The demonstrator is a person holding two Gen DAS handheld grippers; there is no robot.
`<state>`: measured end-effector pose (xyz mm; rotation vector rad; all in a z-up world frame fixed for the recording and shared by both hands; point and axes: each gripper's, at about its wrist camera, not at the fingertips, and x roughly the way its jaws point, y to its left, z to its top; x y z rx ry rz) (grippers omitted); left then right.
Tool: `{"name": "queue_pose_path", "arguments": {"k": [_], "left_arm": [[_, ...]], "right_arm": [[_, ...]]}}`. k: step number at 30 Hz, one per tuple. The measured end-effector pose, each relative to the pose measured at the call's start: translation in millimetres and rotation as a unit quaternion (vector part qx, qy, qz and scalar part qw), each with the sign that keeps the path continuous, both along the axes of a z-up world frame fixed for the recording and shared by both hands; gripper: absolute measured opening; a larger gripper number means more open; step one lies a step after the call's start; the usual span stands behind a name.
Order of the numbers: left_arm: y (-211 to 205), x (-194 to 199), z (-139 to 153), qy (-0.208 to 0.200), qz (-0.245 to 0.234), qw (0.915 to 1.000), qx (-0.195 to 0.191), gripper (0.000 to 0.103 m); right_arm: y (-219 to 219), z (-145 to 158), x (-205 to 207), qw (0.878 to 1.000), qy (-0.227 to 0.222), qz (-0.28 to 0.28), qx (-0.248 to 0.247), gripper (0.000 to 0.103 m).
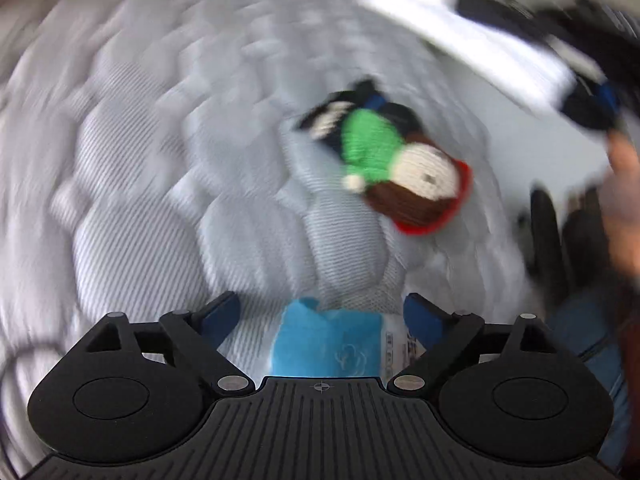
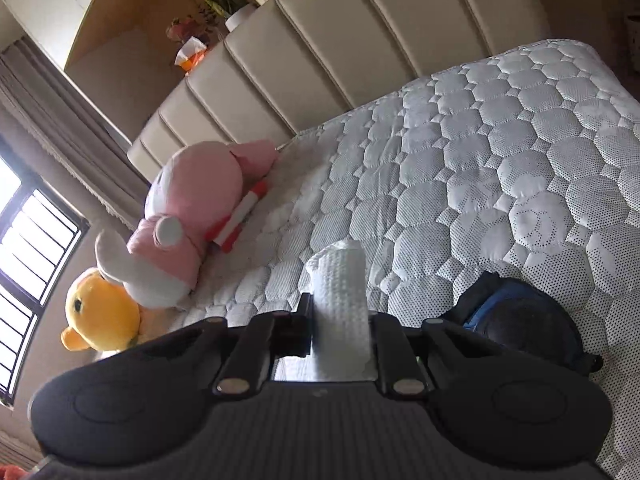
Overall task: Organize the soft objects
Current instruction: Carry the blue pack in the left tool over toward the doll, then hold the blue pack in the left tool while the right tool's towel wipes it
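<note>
The left wrist view is motion-blurred. My left gripper [image 1: 324,312] is open over the quilted mattress [image 1: 140,160], and a blue tissue packet [image 1: 324,344] lies between its blue pads [image 1: 222,314] without being pressed. Farther ahead a knitted doll [image 1: 400,168] with a green body, cream face and red hat rests on a dark striped item [image 1: 328,116]. My right gripper [image 2: 340,316] is shut on a white waffle-textured cloth [image 2: 340,272] that sticks up between its fingers. The same cloth [image 1: 460,32] stretches across the upper right of the left wrist view.
A pink plush [image 2: 196,208] and a yellow plush [image 2: 104,312] lie at the mattress's left edge by the beige padded headboard [image 2: 320,48]. A window [image 2: 28,264] is at far left. A person's hand [image 1: 624,200] and dark items [image 1: 552,240] sit at right.
</note>
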<state>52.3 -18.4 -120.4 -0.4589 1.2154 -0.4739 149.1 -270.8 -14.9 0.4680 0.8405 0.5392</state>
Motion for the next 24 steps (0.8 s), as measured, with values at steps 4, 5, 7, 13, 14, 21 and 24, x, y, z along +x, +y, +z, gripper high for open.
{"name": "queue_pose_path", "arguments": {"k": [4, 5, 7, 13, 14, 21, 24], "left_arm": [[32, -16, 10, 0.088, 0.118, 0.986, -0.079, 0.1], [37, -21, 10, 0.117, 0.138, 0.9781, -0.103, 0.1], [35, -28, 5, 0.166, 0.15, 0.9662, -0.128, 0.101], [7, -24, -37, 0.213, 0.19, 0.9501, -0.125, 0.103], [8, -24, -40, 0.214, 0.213, 0.9431, -0.139, 0.103], [12, -4, -5, 0.04, 0.144, 0.9798, -0.133, 0.042], [-3, 14, 12, -0.063, 0.049, 0.9961, -0.039, 0.042]], "right_arm": [[1, -1, 1, 1.0, 0.001, 0.007, 0.003, 0.015], [1, -1, 1, 1.0, 0.001, 0.01, 0.005, 0.015], [2, 0, 0, 1.0, 0.0, 0.015, 0.008, 0.015], [1, 6, -8, 1.0, -0.007, 0.014, 0.009, 0.015], [0, 6, -9, 1.0, -0.008, 0.011, 0.008, 0.015], [0, 7, -9, 1.0, -0.013, 0.007, 0.0, 0.015], [2, 6, -9, 1.0, -0.014, 0.003, -0.012, 0.015]]}}
